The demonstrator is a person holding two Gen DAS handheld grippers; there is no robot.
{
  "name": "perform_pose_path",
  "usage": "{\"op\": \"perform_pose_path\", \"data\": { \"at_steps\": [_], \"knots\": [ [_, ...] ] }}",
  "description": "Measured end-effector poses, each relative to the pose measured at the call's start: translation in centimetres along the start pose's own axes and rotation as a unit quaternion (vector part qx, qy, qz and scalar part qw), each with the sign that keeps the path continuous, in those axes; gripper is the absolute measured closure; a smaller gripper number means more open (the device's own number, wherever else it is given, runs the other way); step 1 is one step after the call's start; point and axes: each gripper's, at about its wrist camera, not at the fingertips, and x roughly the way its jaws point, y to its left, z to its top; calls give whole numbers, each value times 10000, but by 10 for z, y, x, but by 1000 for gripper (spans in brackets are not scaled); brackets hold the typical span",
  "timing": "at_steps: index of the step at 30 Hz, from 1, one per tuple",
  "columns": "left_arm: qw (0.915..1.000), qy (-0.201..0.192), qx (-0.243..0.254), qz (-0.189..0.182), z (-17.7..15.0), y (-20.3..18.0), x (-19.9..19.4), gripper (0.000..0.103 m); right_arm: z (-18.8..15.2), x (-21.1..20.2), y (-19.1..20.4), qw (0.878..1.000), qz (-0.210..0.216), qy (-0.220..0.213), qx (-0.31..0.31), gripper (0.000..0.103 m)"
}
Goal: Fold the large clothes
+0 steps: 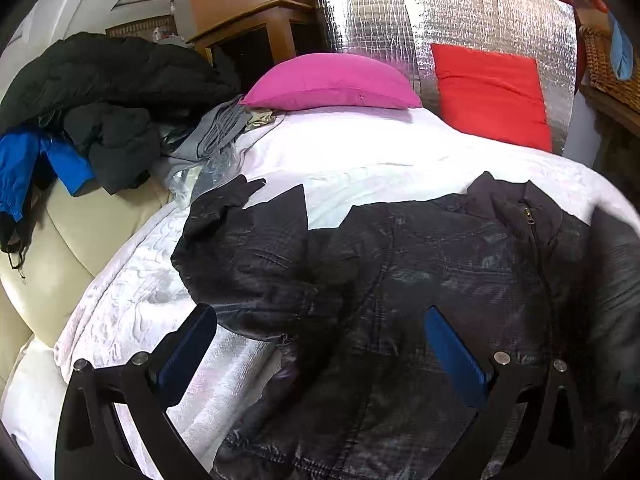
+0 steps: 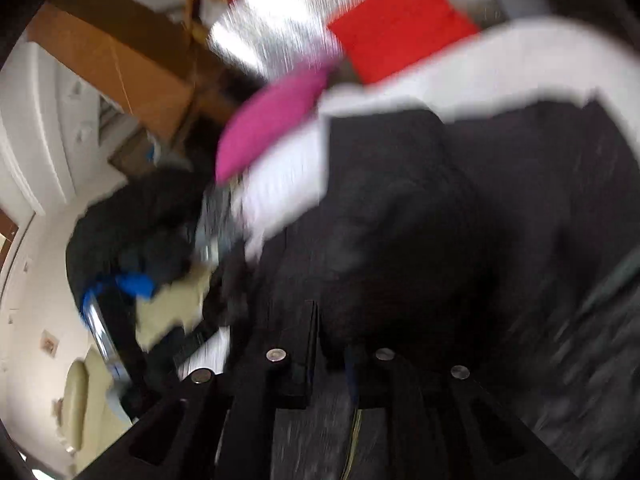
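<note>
A large black jacket [image 1: 400, 264] lies spread front-up on the white bed cover [image 1: 360, 152], collar and zipper at the right, a sleeve at the left. My left gripper [image 1: 320, 344] is open, its blue pads just above the jacket's lower part, holding nothing. The right wrist view is motion-blurred. There my right gripper [image 2: 332, 344] has its fingers close together with dark jacket fabric [image 2: 460, 220] between them, so it looks shut on the jacket.
A pink pillow [image 1: 332, 82] and a red pillow [image 1: 492, 92] lie at the bed's head against silver foil [image 1: 400, 20]. A pile of dark and blue clothes [image 1: 92, 112] sits on a cream chair at the left. A wicker basket [image 1: 608, 64] stands at the right.
</note>
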Motion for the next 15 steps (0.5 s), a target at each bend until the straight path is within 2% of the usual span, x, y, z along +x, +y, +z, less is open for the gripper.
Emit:
{"op": "perform_pose_path", "data": {
  "at_steps": [1,2,4,5,6,7,9,11,13,15],
  "knots": [
    [10000,-12,-3,-52,1,0,0,0,-2,-1,0,9999,48,93,-14,86],
    [9999,-28,4,-111,1,-1,-1,0,-5,-6,1,9999,62,75,-80,78],
    [9996,-80,39,-253,1,-5,-4,0,-8,-30,0,9995,158,-131,-223,55],
    [9993,-115,74,-361,1,-9,-5,0,-6,-47,0,9986,251,-399,-254,26],
    [9989,-141,114,-441,1,-13,-7,0,-4,-61,-2,9967,303,-698,-270,15],
    [9981,-176,200,-564,0,-20,-9,0,0,-84,-9,9913,217,-1259,-305,15],
    [9960,-207,350,-793,-3,-32,-12,0,8,-111,-27,9827,-337,-1810,-204,15],
    [9911,-175,512,-1214,-6,-48,-15,0,17,-125,-55,9745,-969,-2019,120,15],
    [9846,-137,613,-1629,-8,-62,-18,0,27,-127,-84,9638,-1606,-2050,567,15],
    [9785,-224,709,-1923,-9,-77,-24,0,36,-123,-109,9604,-1766,-1959,894,16]
  ]
}}
